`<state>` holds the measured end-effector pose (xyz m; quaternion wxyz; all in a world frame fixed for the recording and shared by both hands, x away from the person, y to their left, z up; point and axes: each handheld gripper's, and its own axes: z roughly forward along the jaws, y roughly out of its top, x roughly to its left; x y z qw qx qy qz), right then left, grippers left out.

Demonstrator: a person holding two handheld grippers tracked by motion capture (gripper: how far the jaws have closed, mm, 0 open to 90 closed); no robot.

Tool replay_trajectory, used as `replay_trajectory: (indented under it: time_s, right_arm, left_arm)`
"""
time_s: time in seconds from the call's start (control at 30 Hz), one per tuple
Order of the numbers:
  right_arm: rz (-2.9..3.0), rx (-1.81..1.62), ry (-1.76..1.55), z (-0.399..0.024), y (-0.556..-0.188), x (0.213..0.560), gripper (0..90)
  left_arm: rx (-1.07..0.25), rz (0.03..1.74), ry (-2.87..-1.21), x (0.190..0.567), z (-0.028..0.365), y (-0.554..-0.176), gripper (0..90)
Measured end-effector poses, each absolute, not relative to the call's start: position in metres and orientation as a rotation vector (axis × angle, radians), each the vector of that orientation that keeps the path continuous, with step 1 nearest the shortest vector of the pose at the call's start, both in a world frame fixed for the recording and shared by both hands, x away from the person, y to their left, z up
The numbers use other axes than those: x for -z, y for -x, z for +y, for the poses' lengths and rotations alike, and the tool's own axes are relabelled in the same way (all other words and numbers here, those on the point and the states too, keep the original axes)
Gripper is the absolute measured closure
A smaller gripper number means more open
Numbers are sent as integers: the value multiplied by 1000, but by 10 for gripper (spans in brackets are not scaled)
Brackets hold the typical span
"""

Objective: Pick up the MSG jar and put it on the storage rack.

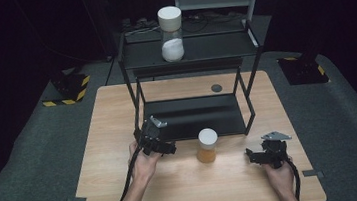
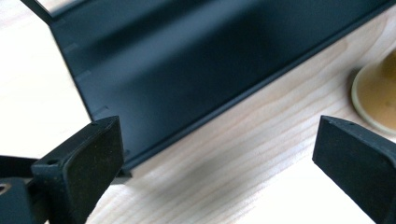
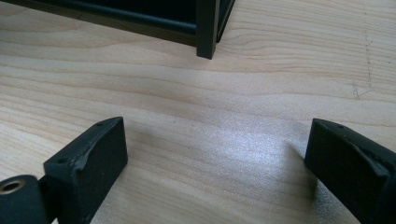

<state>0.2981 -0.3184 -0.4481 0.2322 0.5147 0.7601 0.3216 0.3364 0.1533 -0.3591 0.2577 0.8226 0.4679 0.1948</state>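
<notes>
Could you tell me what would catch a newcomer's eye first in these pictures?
Probably the tall white-lidded jar of white powder atop the black rack at the table's far side. Next, the small amber jar standing on the wooden table before the rack, between the two open tools.

Dark room, grey carpet floor point(image 1: 30, 146), wooden table point(image 1: 114, 132), black shelf rack point(image 1: 193, 111)

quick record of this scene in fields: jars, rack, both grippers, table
small jar: amber contents, white lid, upright on the table, in front of the rack's lower shelf, between the two grippers
tall jar: white lid, white powder, upright on the rack's top shelf
rack: black metal, two shelves
left gripper: jaws open, nothing between them, beside the small jar
right gripper: jaws open, nothing between them, low over the table
table: light wood
</notes>
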Motion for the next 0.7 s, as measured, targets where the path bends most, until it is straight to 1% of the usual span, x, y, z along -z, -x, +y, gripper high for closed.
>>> replay_trajectory:
  time_s: [0.4, 0.7]
  right_arm:
    - [2089, -883, -1416, -318, -298, 448, 51]
    - [2089, -884, -1415, -318, -298, 448, 51]
  left_arm:
    - [-493, 1318, -2236, 383, 156, -336, 22]
    - [-492, 1330, -2236, 396, 153, -335, 22]
